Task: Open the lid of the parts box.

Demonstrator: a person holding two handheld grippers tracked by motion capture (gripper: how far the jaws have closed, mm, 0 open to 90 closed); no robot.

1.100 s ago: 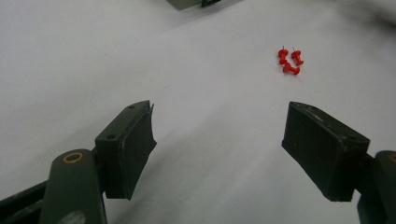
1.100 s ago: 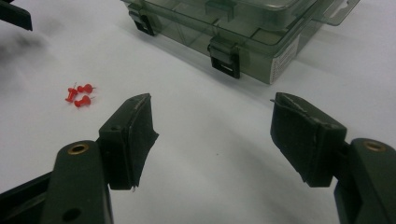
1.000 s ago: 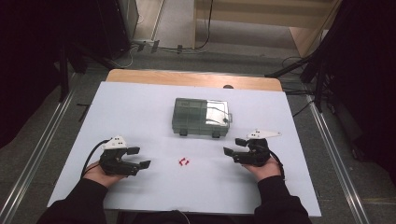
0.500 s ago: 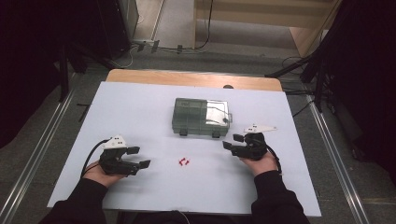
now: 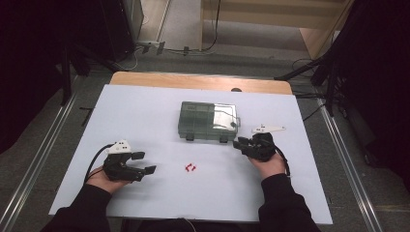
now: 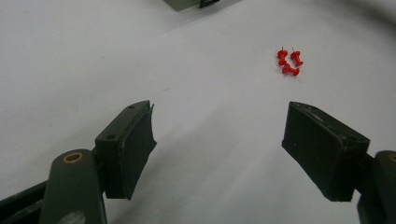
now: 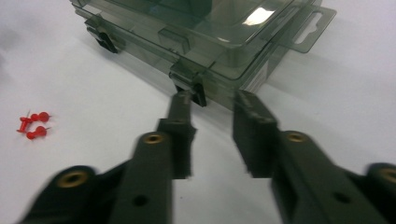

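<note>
A closed, smoky clear plastic box [image 5: 208, 121] lies at the middle back of the white sheet, its two black latches facing me. Three red pushpins [image 5: 190, 167] lie loose in front of it. My right gripper [image 5: 238, 144] sits at the box's front right corner. In the right gripper view its jaws [image 7: 214, 98] have just been closing to a narrow gap with nothing between them, their tips just short of the box [image 7: 210, 32] beside its right latch [image 7: 196, 88]. My left gripper [image 5: 145, 163] rests at the front left, wide open [image 6: 219, 112], with the pushpins [image 6: 288, 59] beyond it.
The white sheet [image 5: 145, 111] covers a wooden table whose bare edge [image 5: 193, 79] shows at the back. Metal floor rails run along both sides, and cables and dark stands sit behind. The pushpins [image 7: 33, 125] lie left of the right jaws.
The right gripper has crept forward towards the box's front right corner and its jaws have narrowed. The left gripper, box and pushpins have not moved.
</note>
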